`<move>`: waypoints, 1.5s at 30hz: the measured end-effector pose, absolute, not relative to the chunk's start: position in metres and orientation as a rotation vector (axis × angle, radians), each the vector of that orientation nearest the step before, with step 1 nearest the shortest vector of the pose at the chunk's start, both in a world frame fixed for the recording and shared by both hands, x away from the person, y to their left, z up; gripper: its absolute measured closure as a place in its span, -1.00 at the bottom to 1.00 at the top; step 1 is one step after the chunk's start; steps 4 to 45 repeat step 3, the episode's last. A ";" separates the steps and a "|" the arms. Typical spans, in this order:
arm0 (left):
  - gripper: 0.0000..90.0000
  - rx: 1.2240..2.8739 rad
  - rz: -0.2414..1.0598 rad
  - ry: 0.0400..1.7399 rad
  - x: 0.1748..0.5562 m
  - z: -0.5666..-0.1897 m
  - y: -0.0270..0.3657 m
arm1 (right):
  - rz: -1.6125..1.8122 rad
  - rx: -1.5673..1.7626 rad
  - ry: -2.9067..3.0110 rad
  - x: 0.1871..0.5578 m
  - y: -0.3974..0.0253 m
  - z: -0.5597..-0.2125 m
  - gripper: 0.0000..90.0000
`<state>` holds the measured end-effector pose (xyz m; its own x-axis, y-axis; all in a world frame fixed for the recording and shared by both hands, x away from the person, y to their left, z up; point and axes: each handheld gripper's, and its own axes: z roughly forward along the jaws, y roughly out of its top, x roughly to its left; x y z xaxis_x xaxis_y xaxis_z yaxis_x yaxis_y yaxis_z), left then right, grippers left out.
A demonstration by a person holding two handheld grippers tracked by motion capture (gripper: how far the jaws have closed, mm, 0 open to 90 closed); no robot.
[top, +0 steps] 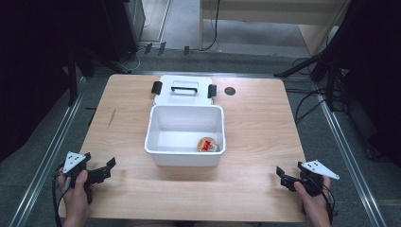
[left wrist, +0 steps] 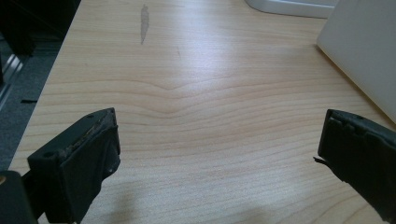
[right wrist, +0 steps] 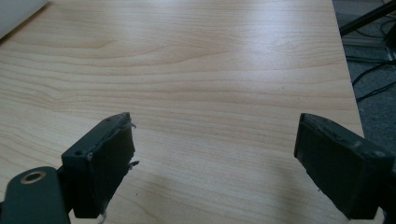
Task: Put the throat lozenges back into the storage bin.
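The white box [top: 185, 136] stands open in the middle of the worktop [top: 255, 137], a little nearer the far edge than the near one, with its lid [top: 184, 90] lying flat just behind it, touching or nearly touching its back wall and close to the far edge. A small round orange-and-red thing [top: 207, 144] lies inside the box at its near right corner. Wide bare wood runs on both sides of the box out to the left and right edges, and a broad bare strip lies between the box and the near edge. The left tool [top: 99, 172] sits low at the near left corner, held in a hand [top: 75, 198], jaws spread wide and holding nothing, pointing along the wood toward the box. The right tool [top: 289, 176] sits at the near right corner in the other hand [top: 314, 205], jaws equally wide apart and empty, aimed inward over bare wood.
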<state>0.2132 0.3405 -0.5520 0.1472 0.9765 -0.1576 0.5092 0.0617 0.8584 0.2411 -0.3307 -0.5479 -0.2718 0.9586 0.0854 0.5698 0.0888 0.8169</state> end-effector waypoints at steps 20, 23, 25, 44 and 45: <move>-1.00 1.572 0.673 1.478 0.214 -0.552 0.341 | 1.070 1.506 1.893 0.242 -0.332 -0.548 -0.73; -1.00 1.572 0.673 1.478 0.214 -0.552 0.341 | 1.070 1.506 1.893 0.242 -0.332 -0.548 -0.73; -1.00 1.572 0.673 1.478 0.214 -0.552 0.341 | 1.070 1.506 1.893 0.242 -0.332 -0.548 -0.73; -1.00 1.572 0.673 1.478 0.214 -0.552 0.341 | 1.070 1.506 1.893 0.242 -0.332 -0.548 -0.73; -1.00 1.572 0.673 1.478 0.214 -0.552 0.341 | 1.070 1.506 1.893 0.242 -0.332 -0.548 -0.73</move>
